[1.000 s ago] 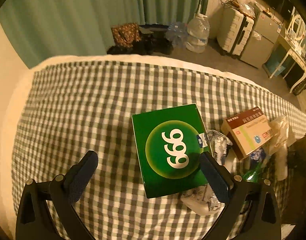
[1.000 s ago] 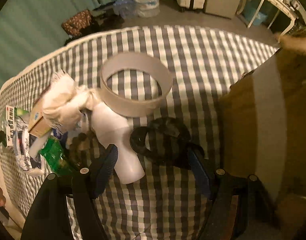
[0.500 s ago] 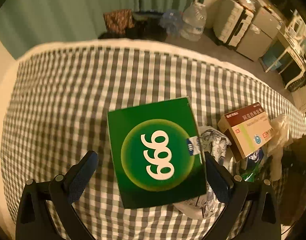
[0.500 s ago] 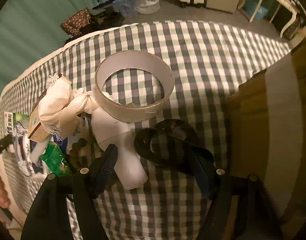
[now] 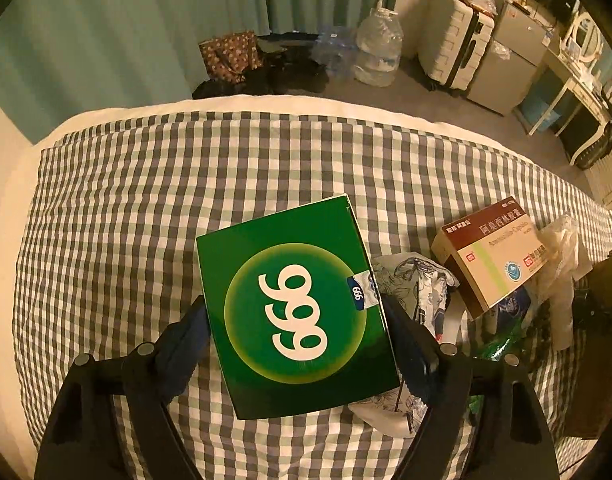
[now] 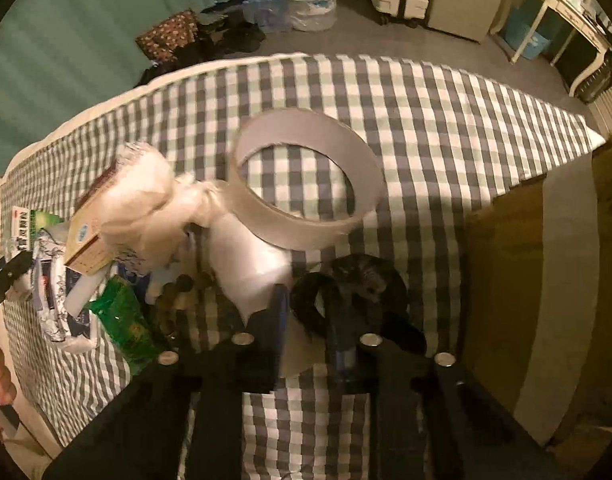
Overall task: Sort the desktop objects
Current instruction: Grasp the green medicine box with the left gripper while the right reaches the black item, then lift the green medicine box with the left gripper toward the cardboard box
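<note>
We have the left gripper (image 5: 296, 332) closed on the green box (image 5: 294, 308): both fingers (image 5: 186, 340) press against its long sides, and the box fills the centre of the left wrist view above the checked tabletop (image 5: 146, 200). Its top face bears a pale green disc with "999" in large white numerals, and a small blue and white tab at the 3 o'clock edge repeats "999". At 3 o'clock from the box lies a crumpled printed packet (image 5: 413, 292), partly under the box's edge. Further toward 2 o'clock sits a maroon and cream medicine carton (image 5: 491, 256) with Chinese characters and small Latin lettering too fine to read; a clear plastic bag (image 5: 561, 248) touches its far end.

In the right wrist view, the right gripper (image 6: 307, 320) has its fingers drawn close together around the rim of a black tape roll (image 6: 353, 284) lying on the tabletop. At 12 o'clock from it stands a wide clear tape roll (image 6: 306, 184), on edge and tilted. A white bottle (image 6: 246, 260) lies just at its 7 o'clock side. At 9 o'clock we see a heap: the bag-wrapped carton, a green wrapper (image 6: 122, 316) and the printed packet.
</note>
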Motion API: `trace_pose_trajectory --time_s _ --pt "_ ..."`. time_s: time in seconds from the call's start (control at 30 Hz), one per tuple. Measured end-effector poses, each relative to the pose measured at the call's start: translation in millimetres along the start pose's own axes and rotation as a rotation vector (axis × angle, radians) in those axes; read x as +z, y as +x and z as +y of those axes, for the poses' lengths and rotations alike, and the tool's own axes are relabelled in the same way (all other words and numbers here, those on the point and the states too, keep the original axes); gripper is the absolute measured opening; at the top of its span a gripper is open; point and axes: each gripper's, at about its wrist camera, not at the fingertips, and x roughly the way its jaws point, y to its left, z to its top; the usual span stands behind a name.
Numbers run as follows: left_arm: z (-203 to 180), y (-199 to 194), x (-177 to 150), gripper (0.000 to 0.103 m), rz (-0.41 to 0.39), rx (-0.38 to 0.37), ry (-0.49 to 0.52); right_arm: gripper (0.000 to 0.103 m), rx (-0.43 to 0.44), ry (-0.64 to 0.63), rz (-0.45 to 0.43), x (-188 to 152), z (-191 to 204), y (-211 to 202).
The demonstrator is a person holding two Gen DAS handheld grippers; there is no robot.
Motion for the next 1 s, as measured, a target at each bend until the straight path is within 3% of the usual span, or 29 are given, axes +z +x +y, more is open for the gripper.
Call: trace_pose_trajectory --time_s 0.17,0.37,0.67,1.0 --pt "-2 -14 1 0.085 -0.033 -0.005 0.020 0.015 0.021 -0.027 -0.013 -16 -9 -25" --pt "-9 -27 4 0.085 -0.063 -0.026 0.040 0.004 0.026 -0.034 0.005 -12 -11 -36" --pt "-15 -44 12 0.085 -0.102 -0.040 0.055 0.003 0.079 -0.022 0.010 -19 -23 -52" --pt "-11 -68 19 0.085 -0.161 -0.045 0.064 0.003 0.116 -0.032 -0.056 -6 -13 -70"
